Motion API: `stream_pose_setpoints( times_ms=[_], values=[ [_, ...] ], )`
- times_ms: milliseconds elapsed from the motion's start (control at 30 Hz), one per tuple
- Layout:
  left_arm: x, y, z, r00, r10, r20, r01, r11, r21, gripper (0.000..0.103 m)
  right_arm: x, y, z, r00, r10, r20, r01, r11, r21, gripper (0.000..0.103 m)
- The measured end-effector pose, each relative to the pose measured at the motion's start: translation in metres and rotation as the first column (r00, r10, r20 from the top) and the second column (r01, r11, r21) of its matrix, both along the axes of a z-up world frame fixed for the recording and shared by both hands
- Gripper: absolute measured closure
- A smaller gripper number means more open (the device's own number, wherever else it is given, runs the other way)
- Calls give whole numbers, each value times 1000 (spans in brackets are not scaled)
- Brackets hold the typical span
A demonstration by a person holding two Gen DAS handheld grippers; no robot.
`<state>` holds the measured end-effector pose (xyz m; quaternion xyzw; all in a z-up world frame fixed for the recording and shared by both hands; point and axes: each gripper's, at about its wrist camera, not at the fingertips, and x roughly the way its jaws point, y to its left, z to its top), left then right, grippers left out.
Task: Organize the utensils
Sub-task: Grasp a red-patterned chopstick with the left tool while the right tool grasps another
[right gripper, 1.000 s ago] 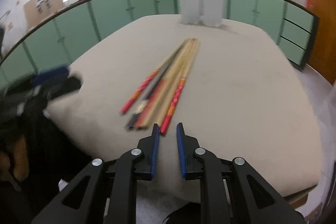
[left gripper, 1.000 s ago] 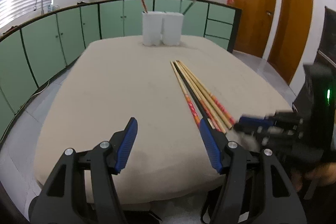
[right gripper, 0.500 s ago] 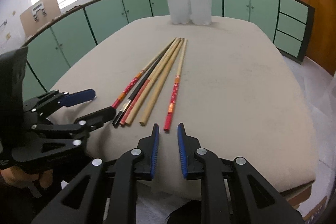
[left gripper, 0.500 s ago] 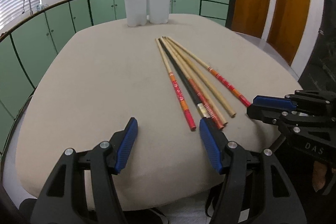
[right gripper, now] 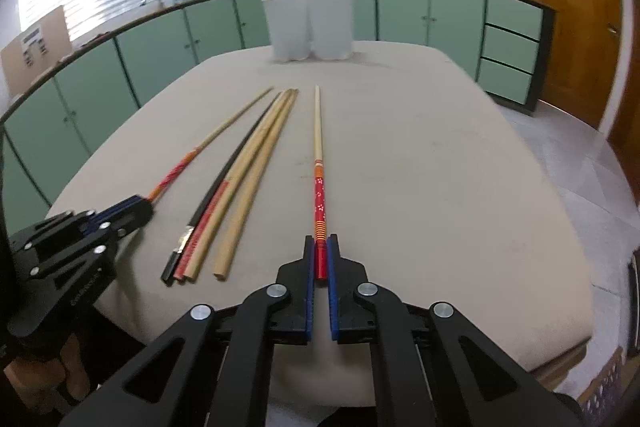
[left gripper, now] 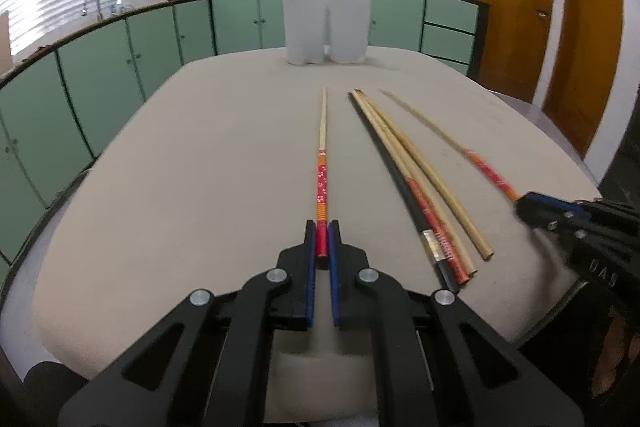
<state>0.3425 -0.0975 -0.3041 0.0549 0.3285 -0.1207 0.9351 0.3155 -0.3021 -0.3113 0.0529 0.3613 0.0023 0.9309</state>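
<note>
On beige table [left gripper: 200,187], each gripper, left [left gripper: 322,227] and right [right gripper: 321,241], apparently clamps a red-ended chopstick.

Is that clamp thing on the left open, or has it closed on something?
Shut. The left gripper has its blue pads pressed on the red end of a chopstick lying on the table.

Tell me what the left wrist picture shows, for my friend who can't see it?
The left gripper pinches the red end of a chopstick on a beige table. More chopsticks lie to its right, with two white cups behind.
</note>
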Motion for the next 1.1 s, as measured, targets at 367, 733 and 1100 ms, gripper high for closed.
stream_pose_setpoints(
  times_ms=[367,733,1100],
  values=[
    [0,3,-2,998,-54,-18,54,998,-22,96,-3,0,-3,999,43,-14,-42,999,33,92],
    [8,7,32,993,-80,-82,69,990,-126,98,-10,-8,47,999,43,6,-44,996,76,98],
    [15,29,108,998,-51,-40,44,988,-149,98,7,-19,110,995,92,-38,-90,994,69,98]
  ],
)
